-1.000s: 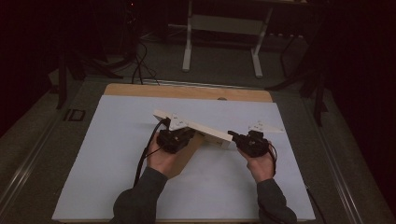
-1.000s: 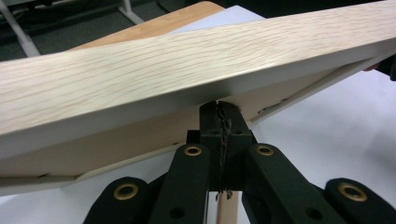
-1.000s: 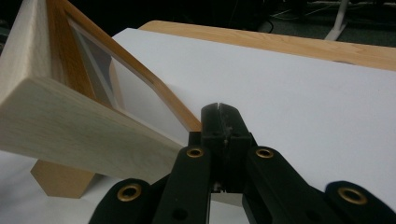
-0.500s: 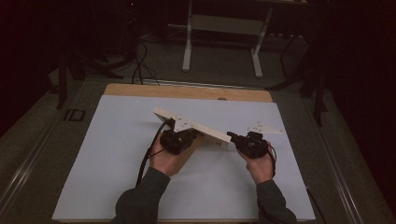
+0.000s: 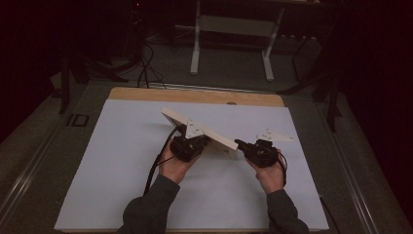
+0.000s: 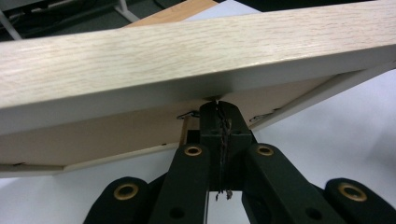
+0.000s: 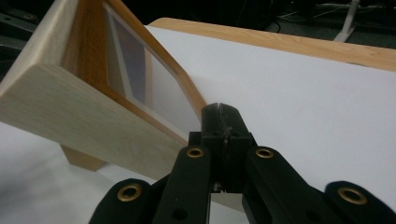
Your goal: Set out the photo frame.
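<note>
A pale wooden picture frame [image 5: 216,139] stands tilted on its edge in the middle of the white sheet [image 5: 122,161], running from far left to near right. My left gripper [image 5: 198,141] is shut, its tips pressed up against the underside of the frame [image 6: 187,56] at the back rim. The closed tips [image 6: 218,105] show nothing I can make out between them. My right gripper [image 5: 238,143] is shut too, at the frame's near right end. Its tips [image 7: 219,109] sit against the lower inner edge of the frame [image 7: 70,102], beside the glass pane.
The sheet covers a wooden table whose bare strip [image 5: 195,95] shows along the far edge. Beyond it stands a white stand [image 5: 234,29] on a dark floor with cables [image 5: 146,68]. A small dark object [image 5: 78,120] lies left of the sheet.
</note>
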Demonstrator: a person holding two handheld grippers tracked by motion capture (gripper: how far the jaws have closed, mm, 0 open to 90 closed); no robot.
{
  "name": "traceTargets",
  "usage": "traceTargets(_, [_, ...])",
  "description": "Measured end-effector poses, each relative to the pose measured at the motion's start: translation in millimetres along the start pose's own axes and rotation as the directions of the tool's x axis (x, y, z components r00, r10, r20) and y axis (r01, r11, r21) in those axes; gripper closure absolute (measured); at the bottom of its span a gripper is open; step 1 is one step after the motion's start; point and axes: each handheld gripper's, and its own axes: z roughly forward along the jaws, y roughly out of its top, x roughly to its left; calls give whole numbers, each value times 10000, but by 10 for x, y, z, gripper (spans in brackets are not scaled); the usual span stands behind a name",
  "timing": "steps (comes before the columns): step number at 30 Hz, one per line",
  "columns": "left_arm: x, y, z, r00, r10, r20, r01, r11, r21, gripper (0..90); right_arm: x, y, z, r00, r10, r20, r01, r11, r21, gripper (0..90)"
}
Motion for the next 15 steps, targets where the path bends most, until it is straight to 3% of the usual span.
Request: traceTargets(15, [40,3,2,9999,20,-100,-20,10000,81,900,106,-18,-23,9991,-352,-222,351,9994,-42,900])
